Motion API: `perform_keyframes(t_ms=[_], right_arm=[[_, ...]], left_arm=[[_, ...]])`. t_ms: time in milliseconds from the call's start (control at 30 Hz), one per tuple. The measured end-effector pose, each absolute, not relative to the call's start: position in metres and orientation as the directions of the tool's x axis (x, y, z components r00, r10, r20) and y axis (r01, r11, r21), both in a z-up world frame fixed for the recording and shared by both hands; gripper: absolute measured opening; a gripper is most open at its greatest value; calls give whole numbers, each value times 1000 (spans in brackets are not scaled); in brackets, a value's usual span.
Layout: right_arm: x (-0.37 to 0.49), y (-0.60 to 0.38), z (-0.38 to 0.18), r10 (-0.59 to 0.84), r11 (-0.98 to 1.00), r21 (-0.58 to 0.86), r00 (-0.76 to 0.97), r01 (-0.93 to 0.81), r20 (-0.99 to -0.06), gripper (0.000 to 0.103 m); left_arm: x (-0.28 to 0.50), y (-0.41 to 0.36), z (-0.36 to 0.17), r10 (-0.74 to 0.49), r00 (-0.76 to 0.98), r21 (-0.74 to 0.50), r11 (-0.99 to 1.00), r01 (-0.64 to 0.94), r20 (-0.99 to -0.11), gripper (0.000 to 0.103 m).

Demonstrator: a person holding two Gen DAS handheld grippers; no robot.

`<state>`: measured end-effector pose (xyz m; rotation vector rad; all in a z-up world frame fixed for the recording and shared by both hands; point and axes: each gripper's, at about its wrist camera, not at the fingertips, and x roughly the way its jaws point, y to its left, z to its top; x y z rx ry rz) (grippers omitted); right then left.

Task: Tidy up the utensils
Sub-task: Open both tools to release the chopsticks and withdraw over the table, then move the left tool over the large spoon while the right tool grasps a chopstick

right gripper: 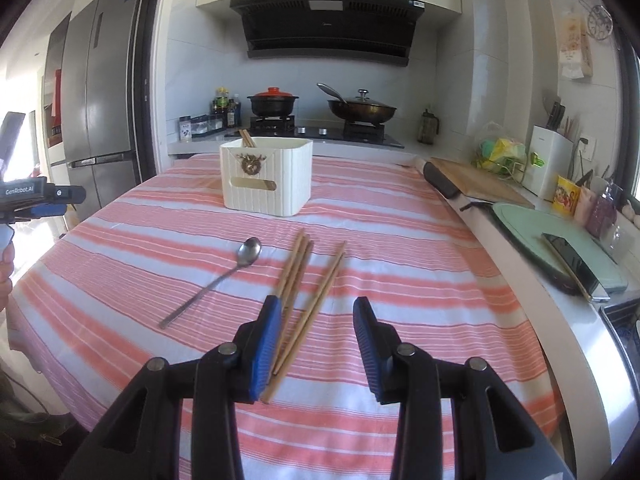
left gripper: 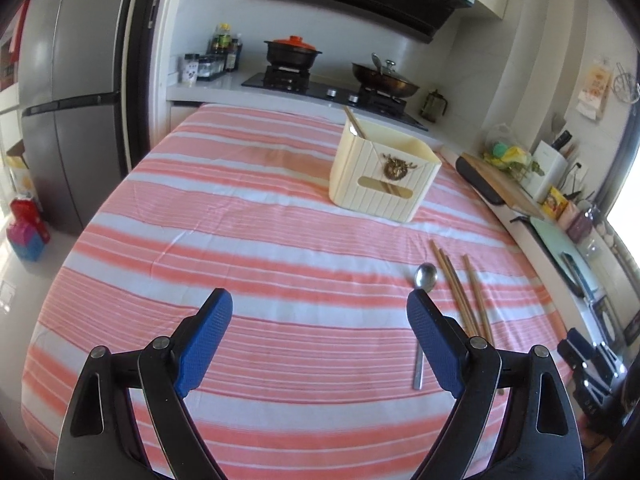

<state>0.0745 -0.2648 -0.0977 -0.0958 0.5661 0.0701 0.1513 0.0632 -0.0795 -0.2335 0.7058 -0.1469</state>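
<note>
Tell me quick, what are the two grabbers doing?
Left gripper: wide open, holding nothing.
Right gripper: open, holding nothing, above the chopsticks.

**Kitchen colours, quick rundown**

Tablecloth: salmon-pink and white stripes. Holder box is cream, ribbed, with a gold crest. Silver spoon, tan wooden chopsticks. Blue pads on black grippers. Pot lid orange-red.

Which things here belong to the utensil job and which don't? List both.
Job: spoon, loose chopsticks, cream holder box with chopsticks already inside.
Just there: clay pot, wok, cutting board, knife block.
</note>
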Motion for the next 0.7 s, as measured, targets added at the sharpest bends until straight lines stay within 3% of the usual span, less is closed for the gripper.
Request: perform_keyframes(t_ms=[233, 367, 700], right_arm=[[87, -261, -109, 55, 996, -28, 827, -85, -559, 38], [100, -270, -126, 68, 998, 39, 777, -57, -626, 38], [135, -312, -142, 95, 976, 204, 682, 80, -725, 38]], left_arm=[[150, 50, -92, -224, 729, -270, 961, 55, -647, 90], [156, 34, -104, -246, 686, -245, 964, 102, -685, 90], [216, -61, -122, -330, 568, -128, 922, 365, -754, 90]])
